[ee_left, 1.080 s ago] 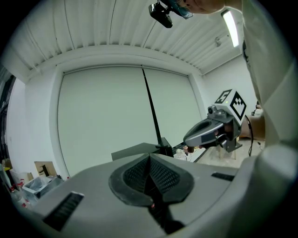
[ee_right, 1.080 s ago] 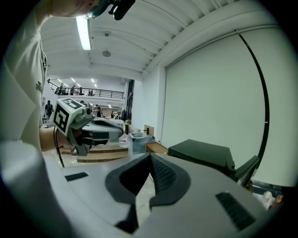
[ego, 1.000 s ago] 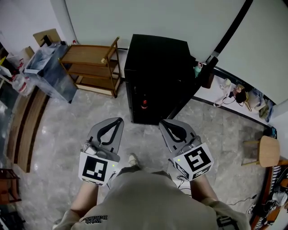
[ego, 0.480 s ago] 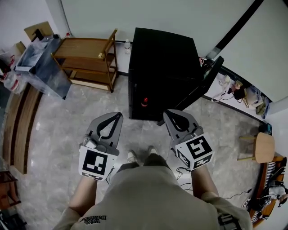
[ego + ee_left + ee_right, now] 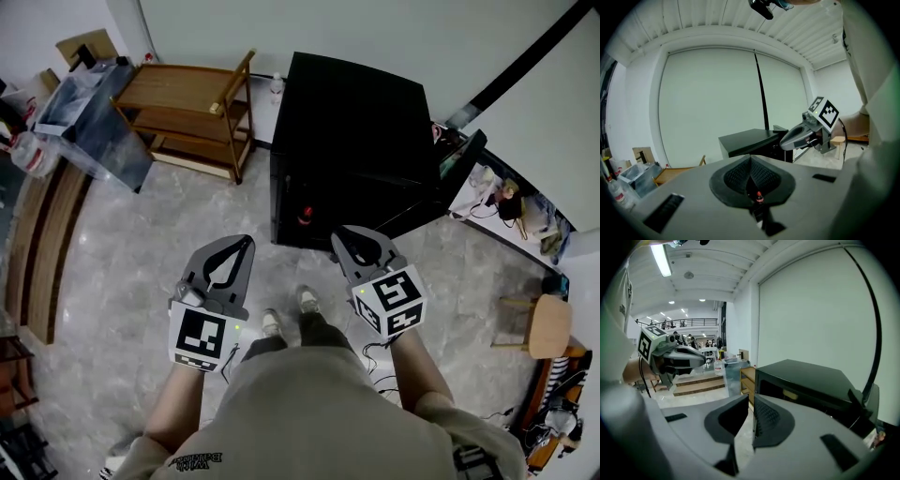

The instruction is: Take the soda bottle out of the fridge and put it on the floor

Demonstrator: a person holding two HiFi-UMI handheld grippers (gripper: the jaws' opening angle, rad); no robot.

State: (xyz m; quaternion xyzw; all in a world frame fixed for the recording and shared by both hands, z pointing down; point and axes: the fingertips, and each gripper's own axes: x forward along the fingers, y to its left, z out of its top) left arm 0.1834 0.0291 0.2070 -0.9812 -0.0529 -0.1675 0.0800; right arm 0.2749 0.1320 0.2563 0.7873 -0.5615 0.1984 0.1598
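Observation:
The black fridge (image 5: 356,112) stands ahead with its door (image 5: 448,180) swung open to the right. Inside, low at the front, stands the soda bottle (image 5: 305,216) with a red cap; it also shows small past the left jaws (image 5: 759,196). My left gripper (image 5: 240,246) hovers over the floor to the left of the fridge front, its jaws together and empty. My right gripper (image 5: 344,236) is just in front of the fridge opening, right of the bottle and apart from it. Its jaws are opening, with a narrow gap (image 5: 751,401) and nothing between them.
A wooden shelf unit (image 5: 192,103) stands left of the fridge, with a plastic-covered heap (image 5: 89,122) beyond it. A water bottle (image 5: 276,86) sits by the wall. A wooden stool (image 5: 548,328) and cables lie at the right. Grey tiled floor (image 5: 131,253) spreads in front.
I have stepped closer to the fridge, which now sits larger and more central. The right gripper has shifted slightly left toward the opening. The bottle has not moved.

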